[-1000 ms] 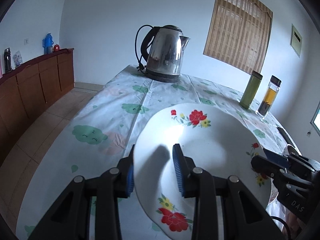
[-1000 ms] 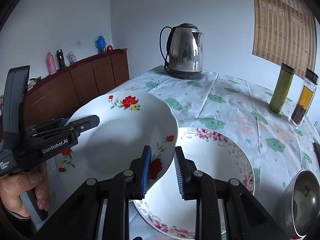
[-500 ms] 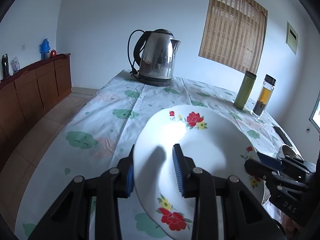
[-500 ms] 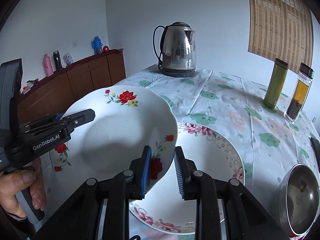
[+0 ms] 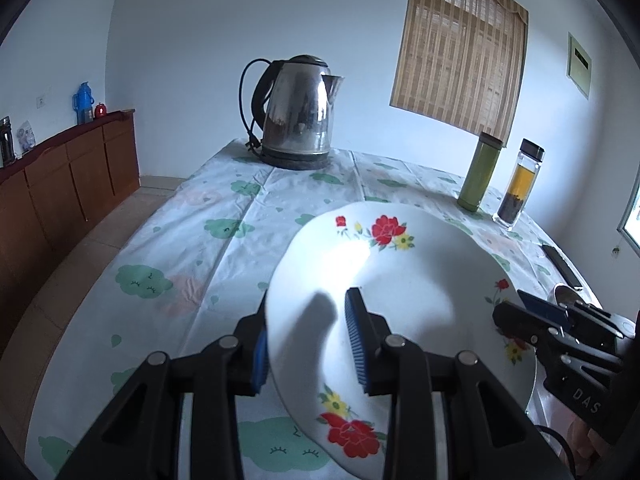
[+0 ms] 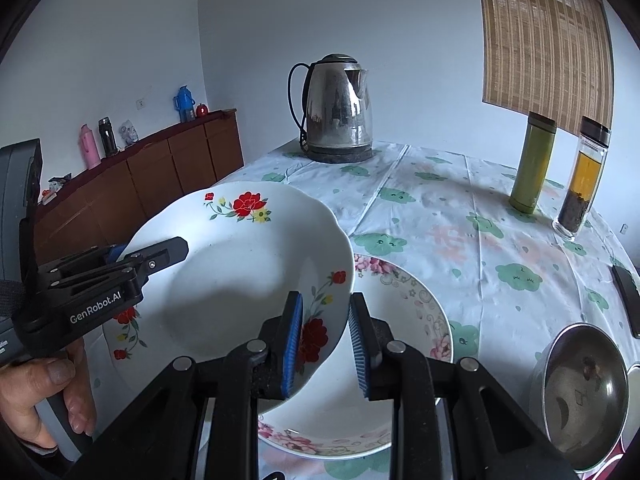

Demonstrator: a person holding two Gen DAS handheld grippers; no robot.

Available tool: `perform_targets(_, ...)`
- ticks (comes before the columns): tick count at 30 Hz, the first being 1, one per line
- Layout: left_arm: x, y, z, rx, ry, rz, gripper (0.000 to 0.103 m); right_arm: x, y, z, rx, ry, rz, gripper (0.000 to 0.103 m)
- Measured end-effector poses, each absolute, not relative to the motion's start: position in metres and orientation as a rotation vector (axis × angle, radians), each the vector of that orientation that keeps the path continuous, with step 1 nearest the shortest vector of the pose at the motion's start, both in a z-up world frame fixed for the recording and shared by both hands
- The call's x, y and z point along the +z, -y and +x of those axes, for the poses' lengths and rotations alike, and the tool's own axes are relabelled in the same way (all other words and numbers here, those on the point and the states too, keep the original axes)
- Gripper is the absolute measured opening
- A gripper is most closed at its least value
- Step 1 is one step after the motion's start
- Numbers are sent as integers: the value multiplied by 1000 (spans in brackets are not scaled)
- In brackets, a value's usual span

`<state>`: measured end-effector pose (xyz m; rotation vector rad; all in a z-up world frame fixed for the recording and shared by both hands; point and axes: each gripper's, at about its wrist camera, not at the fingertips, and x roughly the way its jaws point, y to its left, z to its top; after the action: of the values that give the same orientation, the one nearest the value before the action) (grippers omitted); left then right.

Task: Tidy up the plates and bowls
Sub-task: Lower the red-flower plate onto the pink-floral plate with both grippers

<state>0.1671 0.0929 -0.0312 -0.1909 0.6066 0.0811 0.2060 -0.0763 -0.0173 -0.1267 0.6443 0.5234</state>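
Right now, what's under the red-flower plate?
The pink-flowered plate on the tablecloth, partly showing. The red-flower plate, lifted by both grippers, hides its left part and anything there.

Two plates [image 6: 248, 264] [image 6: 404, 320], one steel bowl [image 6: 580, 392], one kettle [image 6: 336, 108], two bottles [image 6: 534, 168] [image 6: 580, 184].

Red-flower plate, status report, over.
Left gripper and right gripper both shut on red-flower plate, opposite rims. Plate aloft, tilted. Pink-flower plate on table below; steel bowl alongside.
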Motion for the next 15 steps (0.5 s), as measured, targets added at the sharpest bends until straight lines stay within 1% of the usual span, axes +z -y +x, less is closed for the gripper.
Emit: perform_targets(15, -21, -60, 182, 49, -602, -170, 32, -19, 112, 213, 481, -648, -75, 25)
